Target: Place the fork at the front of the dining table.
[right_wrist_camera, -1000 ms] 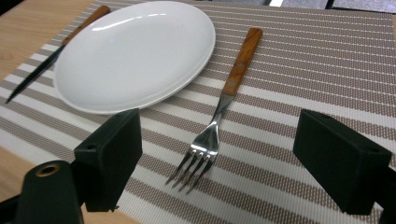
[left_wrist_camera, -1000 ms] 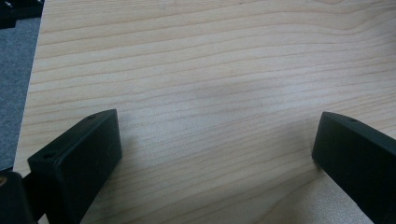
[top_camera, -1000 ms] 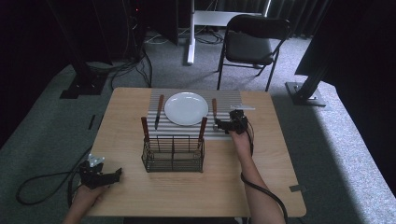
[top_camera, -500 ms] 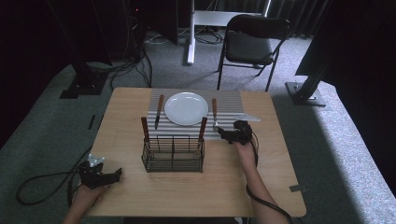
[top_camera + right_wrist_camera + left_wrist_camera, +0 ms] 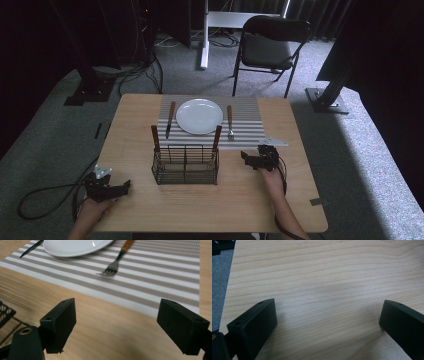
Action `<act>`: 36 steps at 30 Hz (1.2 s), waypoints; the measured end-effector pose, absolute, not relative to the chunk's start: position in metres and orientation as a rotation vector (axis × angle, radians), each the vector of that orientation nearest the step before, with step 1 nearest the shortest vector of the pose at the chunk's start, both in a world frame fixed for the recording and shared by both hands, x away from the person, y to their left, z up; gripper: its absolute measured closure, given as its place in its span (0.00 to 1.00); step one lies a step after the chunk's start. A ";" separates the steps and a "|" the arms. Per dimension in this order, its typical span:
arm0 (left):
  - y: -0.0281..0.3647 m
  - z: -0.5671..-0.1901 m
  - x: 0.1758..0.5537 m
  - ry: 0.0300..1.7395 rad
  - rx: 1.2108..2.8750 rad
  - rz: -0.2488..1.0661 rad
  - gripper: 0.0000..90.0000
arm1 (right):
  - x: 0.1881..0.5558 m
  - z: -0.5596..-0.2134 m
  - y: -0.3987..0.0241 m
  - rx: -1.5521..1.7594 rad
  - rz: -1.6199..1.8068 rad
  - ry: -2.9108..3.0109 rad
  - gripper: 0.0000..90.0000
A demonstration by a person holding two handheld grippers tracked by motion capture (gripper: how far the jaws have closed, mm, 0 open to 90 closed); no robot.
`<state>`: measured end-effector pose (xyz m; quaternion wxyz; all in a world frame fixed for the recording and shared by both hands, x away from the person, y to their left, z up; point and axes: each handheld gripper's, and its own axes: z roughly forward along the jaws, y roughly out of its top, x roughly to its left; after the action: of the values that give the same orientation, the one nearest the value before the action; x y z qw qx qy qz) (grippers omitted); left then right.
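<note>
Two tools on your bench [image 5: 210,210], both empty, jaws spread wide.

Right tool [image 5: 258,160]: since a second ago it has drawn back from the fork [image 5: 230,122] toward the near edge and now sits low over bare wood just off the near right corner of the striped placemat [image 5: 247,131]. In the right gripper view the fork [image 5: 113,266] lies flat on the placemat [image 5: 160,277], well ahead of the spread jaws, tines toward you. Judgement: the fork looks placed, and your hand is free for the next piece.

Left tool [image 5: 106,187]: at the near left corner of the bench, unmoved over that second; the left gripper view shows plain wood [image 5: 324,290] between its jaws.

Place setting, far half of the bench:
- White plate [image 5: 199,116], centred on the placemat, nothing on it.
- Knife [image 5: 170,119], just left of the plate.
- Fork, just right of the plate.

Wire caddy [image 5: 185,165], mid-bench, at the placemat's near edge:
- One wooden-handled utensil [image 5: 155,138] upright at its far left corner.
- One wooden-handled utensil [image 5: 217,138] upright at its far right corner.
- Heads sit inside the wire, too dark to identify.

Judgement: the right-hand utensil is the nearer one for your right tool.
</note>
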<state>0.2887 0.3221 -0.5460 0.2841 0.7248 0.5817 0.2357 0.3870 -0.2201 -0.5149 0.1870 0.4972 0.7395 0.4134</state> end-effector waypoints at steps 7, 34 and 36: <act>0.322 -0.546 0.289 1.556 1.940 0.630 0.01 | 0.371 -0.520 -0.239 1.418 1.132 2.062 0.17; 0.322 -0.546 0.288 1.559 1.936 0.630 0.01 | 0.287 -0.544 -0.285 1.476 0.987 1.995 0.16; 0.322 -0.546 0.288 1.558 1.936 0.630 0.01 | 0.283 -0.546 -0.291 1.488 0.961 1.973 0.15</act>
<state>0.2883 0.3221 -0.5460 0.2849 0.7238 0.5826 0.2357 0.2826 -0.2908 -0.5460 0.2427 0.5446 0.7218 0.3515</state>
